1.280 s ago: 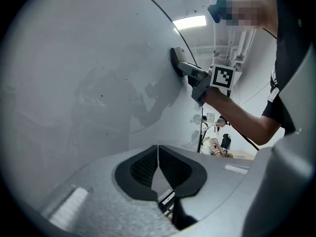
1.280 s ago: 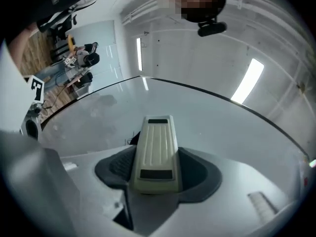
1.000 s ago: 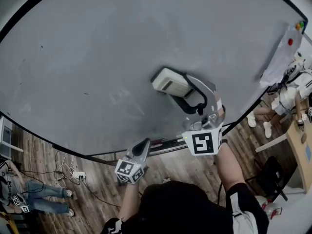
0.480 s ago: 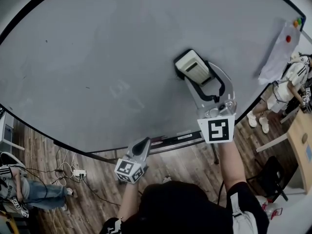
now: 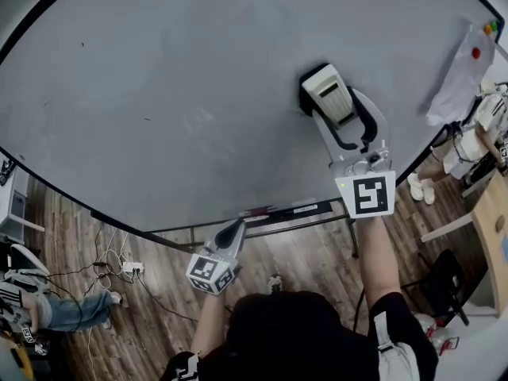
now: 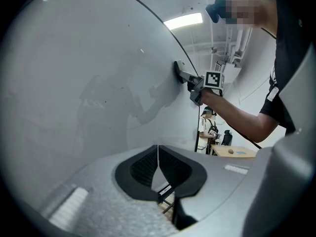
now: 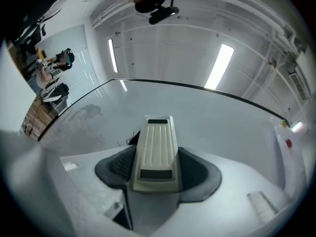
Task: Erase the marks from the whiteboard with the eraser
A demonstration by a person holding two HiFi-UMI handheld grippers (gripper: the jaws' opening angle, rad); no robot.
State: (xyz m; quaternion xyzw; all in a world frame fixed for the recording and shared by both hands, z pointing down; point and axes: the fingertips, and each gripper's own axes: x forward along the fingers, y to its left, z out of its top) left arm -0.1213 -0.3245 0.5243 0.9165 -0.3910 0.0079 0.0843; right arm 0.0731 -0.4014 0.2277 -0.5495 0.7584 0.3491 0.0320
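Observation:
A large whiteboard (image 5: 182, 78) fills the head view, with only faint smudges near its middle. My right gripper (image 5: 332, 105) is shut on a cream eraser (image 5: 327, 88), pressed flat against the board right of centre. In the right gripper view the eraser (image 7: 157, 149) sits between the dark pads, pointing at the board (image 7: 237, 127). My left gripper (image 5: 231, 235) hangs low below the board's bottom edge, shut with nothing in it. In the left gripper view its pads (image 6: 170, 169) touch, and the board (image 6: 74, 83) rises on the left.
A paper sheet (image 5: 460, 74) is pinned with coloured magnets (image 5: 486, 29) at the board's right edge. The board's stand and tray (image 5: 278, 213) run along the bottom. Cables and a power strip (image 5: 127, 268) lie on the wooden floor. People stand at right (image 5: 468, 145) and lower left (image 5: 48, 308).
The right gripper has carried the eraser up and to the right across the board. The left gripper has stayed low, nearly still.

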